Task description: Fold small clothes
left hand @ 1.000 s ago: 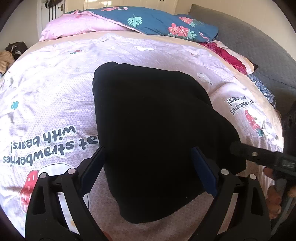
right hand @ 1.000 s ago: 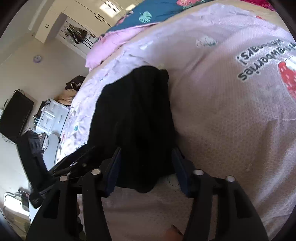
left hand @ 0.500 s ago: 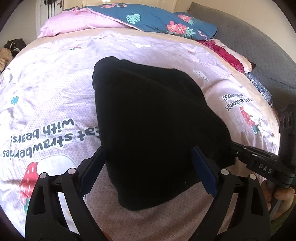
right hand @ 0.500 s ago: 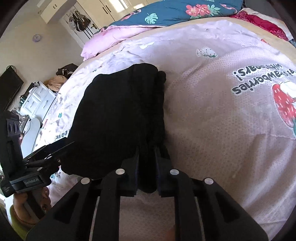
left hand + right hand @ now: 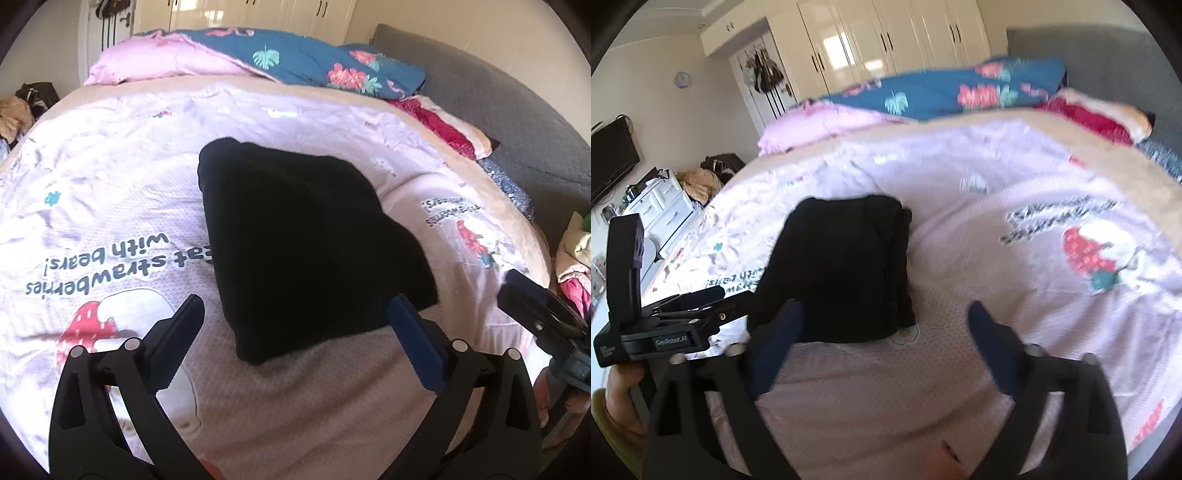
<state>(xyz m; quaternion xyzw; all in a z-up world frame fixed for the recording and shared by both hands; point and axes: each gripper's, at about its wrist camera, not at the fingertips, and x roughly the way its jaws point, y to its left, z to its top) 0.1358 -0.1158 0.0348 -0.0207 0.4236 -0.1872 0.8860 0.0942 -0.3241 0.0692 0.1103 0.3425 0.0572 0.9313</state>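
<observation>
A black garment (image 5: 303, 243) lies folded in a thick block on the pink strawberry-print bed cover (image 5: 110, 184). My left gripper (image 5: 293, 301) hovers just short of the garment's near edge. Its jaws are opening wide, and the pads touch no cloth. In the right wrist view the same garment (image 5: 842, 266) lies ahead and to the left. My right gripper (image 5: 882, 306) is opening too, with only the garment's near corner showing between its fingers, unpressed. The right gripper (image 5: 532, 310) also shows at the left view's right edge. The left gripper (image 5: 683, 306), held in a hand, shows at the right view's left.
A pink pillow (image 5: 159, 62) and a blue floral duvet (image 5: 314, 62) lie at the far side of the bed. A grey headboard (image 5: 498, 110) runs along the right. A pile of clothes (image 5: 576, 251) sits past the bed's right edge. White wardrobes (image 5: 886, 40) and a drawer unit (image 5: 665, 199) stand beyond.
My right gripper, shut on the garment's near edge half a second ago, has let go, opened wide and pulled back and up. The left gripper has drawn back slightly. The garment lies still.
</observation>
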